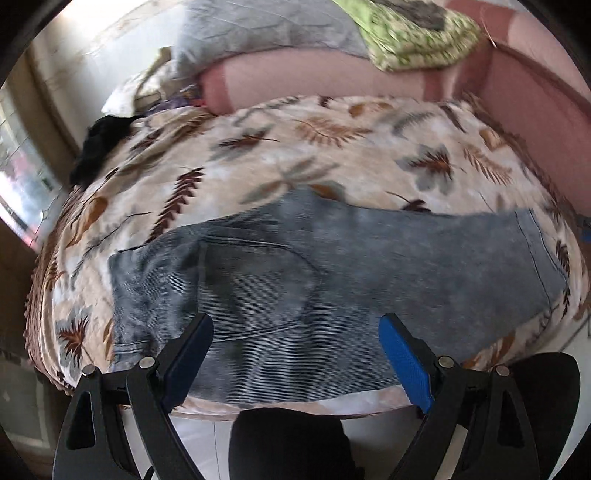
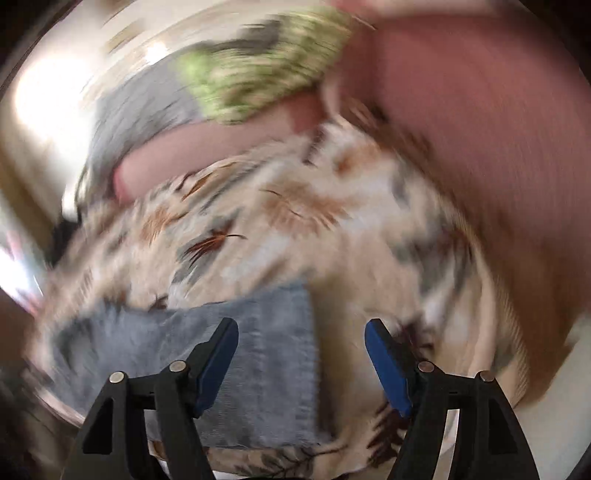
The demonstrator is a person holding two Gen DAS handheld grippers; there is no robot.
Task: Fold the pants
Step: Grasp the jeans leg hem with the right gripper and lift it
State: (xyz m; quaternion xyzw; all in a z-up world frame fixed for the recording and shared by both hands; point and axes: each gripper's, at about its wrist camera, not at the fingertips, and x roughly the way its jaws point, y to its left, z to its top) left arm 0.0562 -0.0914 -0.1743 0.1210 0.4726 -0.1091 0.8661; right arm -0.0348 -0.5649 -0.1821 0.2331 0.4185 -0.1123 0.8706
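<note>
Grey-blue denim pants (image 1: 314, 280) lie flat across the near part of a leaf-patterned bed cover (image 1: 280, 155), waistband to the left, back pocket facing up, leg hem to the right. My left gripper (image 1: 295, 325) hovers above the seat of the pants, open, with nothing between its blue pads. The right wrist view is badly blurred. It shows the leg end of the pants (image 2: 273, 354) under my right gripper (image 2: 301, 332), whose jaws stand apart and empty above the hem edge.
At the head of the bed are pink cushions (image 1: 332, 79), a grey pillow (image 1: 258, 33) and a green patterned cloth (image 1: 417, 33). A black garment (image 1: 99, 147) lies at the cover's far left. A pink padded side (image 1: 535, 110) rises on the right. White floor tiles show below.
</note>
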